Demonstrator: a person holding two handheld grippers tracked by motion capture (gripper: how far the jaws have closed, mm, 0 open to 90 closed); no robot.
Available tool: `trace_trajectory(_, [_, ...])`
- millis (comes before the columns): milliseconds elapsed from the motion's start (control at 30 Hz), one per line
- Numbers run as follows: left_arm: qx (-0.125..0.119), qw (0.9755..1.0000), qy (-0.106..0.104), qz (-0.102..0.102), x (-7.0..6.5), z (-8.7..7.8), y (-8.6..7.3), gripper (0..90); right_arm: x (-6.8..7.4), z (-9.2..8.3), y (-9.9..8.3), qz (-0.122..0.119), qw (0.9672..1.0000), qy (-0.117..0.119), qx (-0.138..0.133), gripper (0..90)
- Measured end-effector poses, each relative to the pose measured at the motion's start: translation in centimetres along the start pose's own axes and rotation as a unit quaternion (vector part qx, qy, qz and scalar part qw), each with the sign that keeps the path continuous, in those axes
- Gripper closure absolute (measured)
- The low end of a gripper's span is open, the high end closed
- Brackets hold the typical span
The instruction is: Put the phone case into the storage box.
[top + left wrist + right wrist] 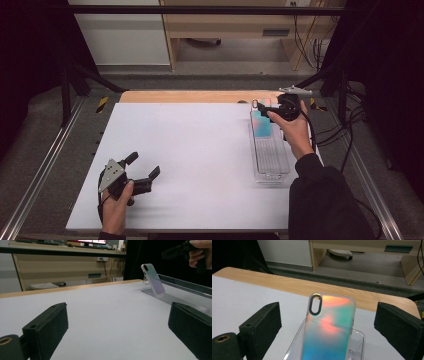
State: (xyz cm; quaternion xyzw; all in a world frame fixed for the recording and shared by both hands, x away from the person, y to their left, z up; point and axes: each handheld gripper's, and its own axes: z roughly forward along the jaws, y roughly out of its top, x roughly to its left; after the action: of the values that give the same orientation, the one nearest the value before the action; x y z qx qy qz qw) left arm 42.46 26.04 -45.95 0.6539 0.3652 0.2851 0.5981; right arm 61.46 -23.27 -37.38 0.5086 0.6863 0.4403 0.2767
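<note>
An iridescent phone case [261,122] stands tilted at the far end of a clear plastic rack [272,160] on the right side of the white mat. In the right gripper view the case [329,327] rises between the black jaws with a gap on each side, and no pad touches it. My right gripper [265,111] hovers open just over the case's top. My left gripper [144,165] rests low over the mat at the front left, open, with nothing between its jaws. From the left gripper view the case [153,281] leans back in the rack [175,298], with the right gripper [175,251] above it.
The white mat [200,150] covers most of a wooden table whose bare edge [190,96] shows at the back. Metal rails [45,160] run along both sides, and black frame posts [65,90] stand at the far corners. Cables [345,135] hang off the right side.
</note>
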Motion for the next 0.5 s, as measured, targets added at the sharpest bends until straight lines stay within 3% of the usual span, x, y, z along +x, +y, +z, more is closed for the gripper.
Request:
trace_trajectory(167, [0.0, 1.0, 0.0, 0.0, 0.0, 0.0, 0.0, 2.2, 0.0, -0.6, -0.1, 0.018, 0.9997, 0.016, -0.002, 5.7])
trace_trajectory(500, [0.0, 1.0, 0.001, 0.001, 0.0, 0.0, 0.0, 2.2, 0.4, -1.6, 0.1, 0.025, 0.9988, 0.035, -0.02, 4.8])
